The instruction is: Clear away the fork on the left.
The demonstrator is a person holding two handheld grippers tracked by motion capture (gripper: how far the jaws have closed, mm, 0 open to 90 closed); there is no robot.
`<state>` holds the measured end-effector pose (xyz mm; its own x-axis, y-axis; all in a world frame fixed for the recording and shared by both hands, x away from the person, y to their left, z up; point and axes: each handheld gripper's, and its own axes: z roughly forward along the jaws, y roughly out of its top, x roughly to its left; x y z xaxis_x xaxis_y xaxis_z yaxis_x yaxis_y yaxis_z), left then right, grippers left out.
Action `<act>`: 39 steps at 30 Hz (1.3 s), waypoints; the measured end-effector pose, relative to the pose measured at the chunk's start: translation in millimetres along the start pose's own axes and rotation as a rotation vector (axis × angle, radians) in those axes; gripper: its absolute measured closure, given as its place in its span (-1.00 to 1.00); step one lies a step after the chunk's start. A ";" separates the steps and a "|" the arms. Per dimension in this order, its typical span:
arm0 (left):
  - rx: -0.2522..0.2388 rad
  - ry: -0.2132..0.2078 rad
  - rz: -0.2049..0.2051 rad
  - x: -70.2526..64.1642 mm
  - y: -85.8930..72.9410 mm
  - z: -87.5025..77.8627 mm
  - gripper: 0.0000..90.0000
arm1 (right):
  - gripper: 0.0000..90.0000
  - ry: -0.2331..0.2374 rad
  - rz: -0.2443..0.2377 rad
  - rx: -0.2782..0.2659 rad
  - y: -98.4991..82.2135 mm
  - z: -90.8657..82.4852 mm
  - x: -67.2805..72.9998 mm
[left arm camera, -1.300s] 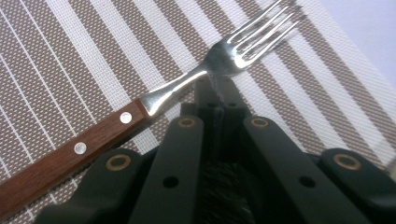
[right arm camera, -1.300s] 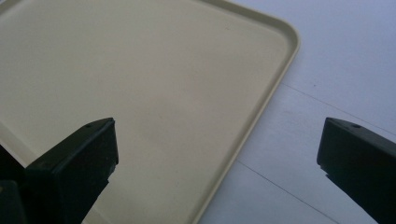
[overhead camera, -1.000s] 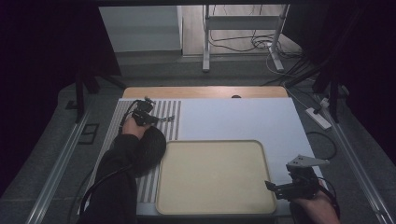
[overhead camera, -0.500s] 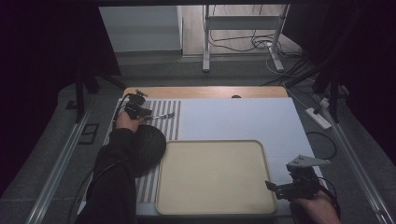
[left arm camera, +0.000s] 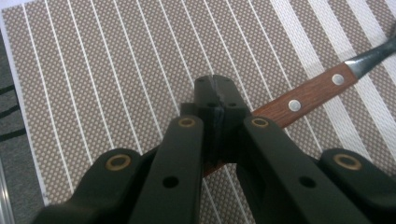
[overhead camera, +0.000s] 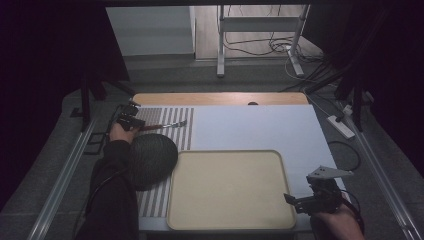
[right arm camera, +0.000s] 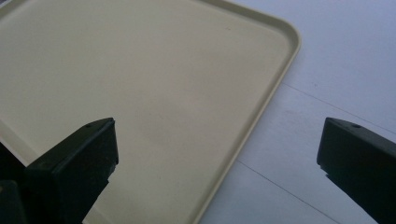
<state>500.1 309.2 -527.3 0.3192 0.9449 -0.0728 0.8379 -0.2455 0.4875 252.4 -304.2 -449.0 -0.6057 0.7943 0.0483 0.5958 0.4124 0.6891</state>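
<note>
- The left claw (left arm camera: 215, 100) is clenched on the wooden handle of a utensil (left arm camera: 317, 91), above the striped mat (overhead camera: 172, 131) at the far left of the surface (overhead camera: 260, 127).
- The utensil's metal end (overhead camera: 179, 123) points to the right.
- The right claw (right arm camera: 217, 154) is released, jaws wide apart, over the near right corner of the beige tray (overhead camera: 227, 187).

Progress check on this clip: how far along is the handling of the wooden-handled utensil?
Done: the left gripper is shut on the utensil's wooden handle over the striped mat. In hand: carrying it. Left: setting it down, perhaps on the beige tray, which is bare, with the right gripper open beside it.
</note>
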 end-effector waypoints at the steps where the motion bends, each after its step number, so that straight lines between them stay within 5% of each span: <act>1: 0.004 -0.005 0.000 -0.6 -1.1 -1.1 0.98 | -1.00 -0.001 -0.001 0.000 0.0 0.1 0.1; 6: 0.044 -0.022 0.036 -3.8 -6.0 -6.9 0.98 | -1.00 -0.003 -0.006 0.002 0.0 -0.1 0.4; 10: 0.015 -0.052 0.036 1.2 -5.5 -12.6 0.91 | -1.00 -0.001 -0.006 0.002 0.1 0.1 0.6; 16: -0.013 -0.165 0.142 -5.7 5.2 -17.0 0.11 | -1.00 0.001 -0.003 0.005 0.3 0.6 0.3; 25: 0.062 -0.134 0.252 -27.1 22.7 -6.3 -0.77 | -1.00 0.001 -0.005 0.003 0.1 0.0 0.2; 30: 0.106 -0.115 0.307 -34.7 25.9 3.0 -0.67 | -1.00 0.004 -0.005 0.003 0.0 0.0 0.0; 34: 0.116 -0.099 0.371 -42.4 26.5 9.0 -0.24 | -1.00 0.007 -0.004 0.001 -0.1 0.1 -0.1; 39: 0.134 -0.165 0.428 -45.9 30.3 8.8 0.24 | -1.00 0.009 -0.005 0.001 -0.1 0.0 -0.3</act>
<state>514.8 256.5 -516.8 0.7051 0.7084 -0.0324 0.6619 -0.6410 0.3885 252.5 -304.5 -449.1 -0.6131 0.7883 0.0517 0.5936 0.4165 0.6886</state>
